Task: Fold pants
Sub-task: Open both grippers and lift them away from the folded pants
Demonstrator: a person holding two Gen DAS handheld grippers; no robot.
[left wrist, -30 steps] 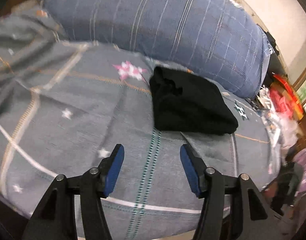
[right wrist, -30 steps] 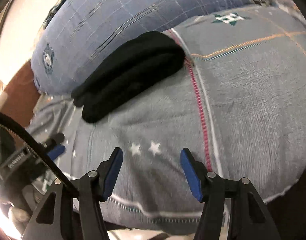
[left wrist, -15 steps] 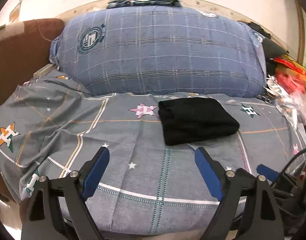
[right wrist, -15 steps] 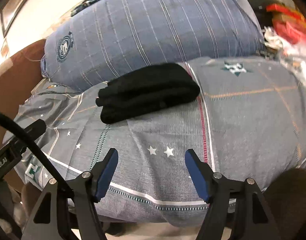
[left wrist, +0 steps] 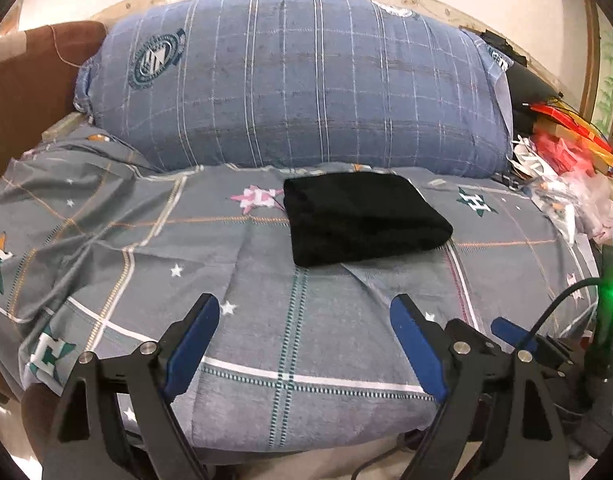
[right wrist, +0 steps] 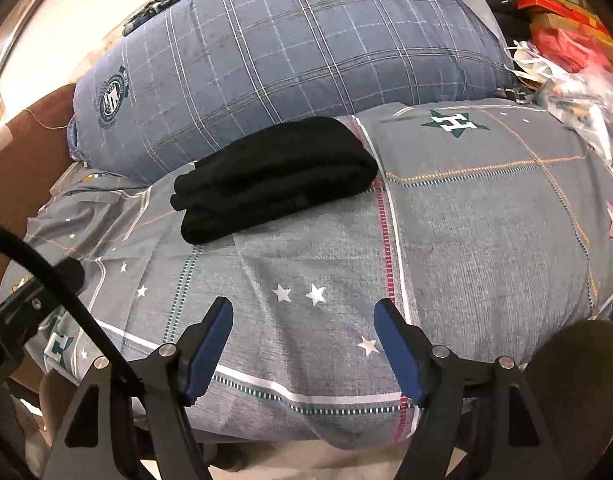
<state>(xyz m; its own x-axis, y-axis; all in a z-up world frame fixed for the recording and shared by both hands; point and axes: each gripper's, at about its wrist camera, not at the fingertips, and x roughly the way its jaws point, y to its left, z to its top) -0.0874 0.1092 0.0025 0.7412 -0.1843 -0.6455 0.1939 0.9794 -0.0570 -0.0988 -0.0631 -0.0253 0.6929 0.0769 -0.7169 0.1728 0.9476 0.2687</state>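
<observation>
- The bed (left wrist: 266,360) with its grey star-patterned sheet fills both views; the left wrist view takes in its whole width from the brown headboard side to the cluttered far edge, while the right wrist view sits lower and closer over the near corner
- The large blue checked pillow (left wrist: 306,88) lies along the back of the bed; the left wrist view faces it square on, the right wrist view shows it slanting away with its round crest at the left end
- A heap of red and white bags (left wrist: 566,160) sits at the bed's right edge, seen in both views
- The black pants (left wrist: 362,216) lie folded into a compact rectangle on the sheet, just in front of the pillow; the left wrist view shows the flat top face, the right wrist view (right wrist: 274,176) shows the stacked layers at the side
- The left gripper (left wrist: 304,340) hangs over the near edge of the bed, blue pads spread wide, holding nothing, well apart from the pants
- The right gripper (right wrist: 302,340) is likewise spread and empty; only the left wrist view catches one of its blue tips from outside, at lower right
</observation>
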